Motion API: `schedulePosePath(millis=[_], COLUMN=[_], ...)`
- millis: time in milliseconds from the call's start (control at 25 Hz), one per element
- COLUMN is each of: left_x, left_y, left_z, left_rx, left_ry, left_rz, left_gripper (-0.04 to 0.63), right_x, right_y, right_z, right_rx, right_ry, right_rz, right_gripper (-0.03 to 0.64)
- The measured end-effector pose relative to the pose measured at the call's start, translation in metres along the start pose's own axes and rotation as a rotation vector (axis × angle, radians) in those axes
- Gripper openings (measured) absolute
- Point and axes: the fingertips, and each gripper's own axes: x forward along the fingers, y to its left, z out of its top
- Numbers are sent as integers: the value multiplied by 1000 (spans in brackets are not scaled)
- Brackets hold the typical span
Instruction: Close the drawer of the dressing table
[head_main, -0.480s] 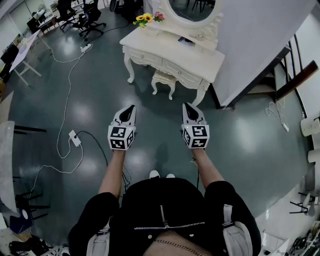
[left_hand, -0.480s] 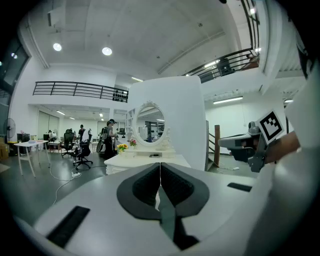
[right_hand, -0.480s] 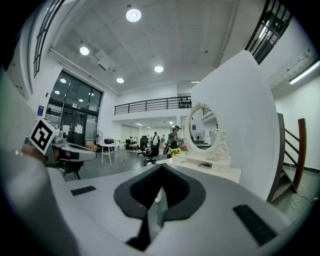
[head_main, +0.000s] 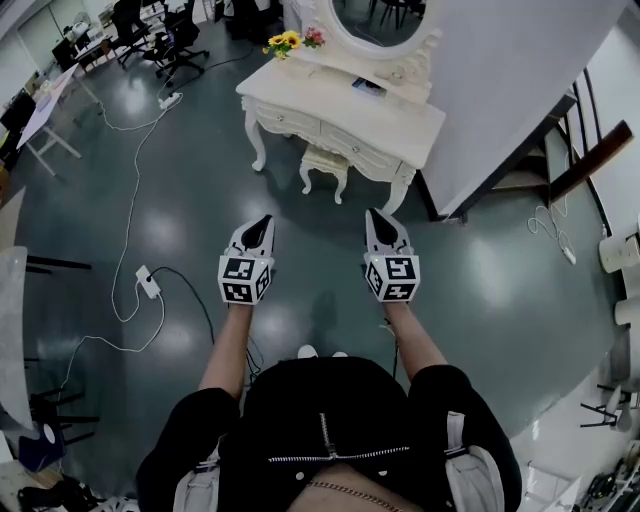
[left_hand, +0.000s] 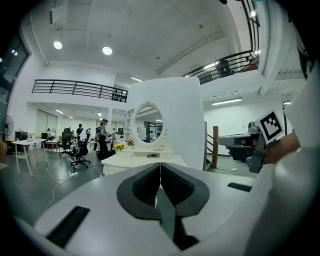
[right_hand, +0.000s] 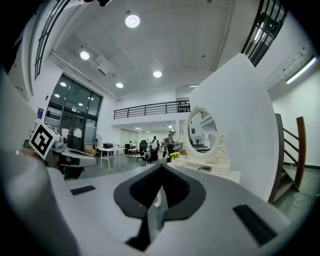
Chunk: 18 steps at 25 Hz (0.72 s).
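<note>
grey glossy floor (head_main: 200, 200) takes up most of the head view. a stretch of it lies between me and the target. white partition wall (head_main: 500, 80) stands up right, and the dressing table (head_main: 330, 100) is set against its left side, well apart from both claws. the table's surface is mostly bare, with one small dark flat item (head_main: 368, 85) near the back. round mirror (head_main: 385, 15) in a carved frame stands on the rear edge, and flowers (head_main: 285, 40) sit at its left corner. the drawer fronts (head_main: 355, 148) face me along the table's near side. from this far i cannot tell whether one stands out. the white stool (head_main: 327, 165) sits at the middle of that front, partly under the table, so it stands in the way of the centre. wooden stair rail (head_main: 590, 150) is to the right, behind the partition. office chairs (head_main: 180, 35) are up left, with people further back in the gripper views. a white cable (head_main: 130, 180) runs down the floor to a power strip (head_main: 150, 278) just left of my left arm.

left claw (head_main: 259, 225) is held out ahead of me pointing at the table, jaws pressed together, nothing in them. the left gripper view confirms this: left claw (left_hand: 160, 167) pads are touching. right claw (head_main: 374, 216) is beside it and near level. its own view shows the tips (right_hand: 161, 170) meeting, with nothing gripped.
</note>
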Motion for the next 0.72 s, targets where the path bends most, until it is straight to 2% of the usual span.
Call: schedulePosePath(millis=[400,720], left_x=[13,51], left_y=[13,29], left_z=[-1,-3], left_rx=[19,9], left_ry=[5,13], left_rz=[-40,-48], left_gripper=[21,23], right_x=[15,48], right_y=[4,-15], right_z=[-5,-12], right_rx=[23,21], right_ry=[18,46], right_rz=[-20,-31], right_gripper=[6,6])
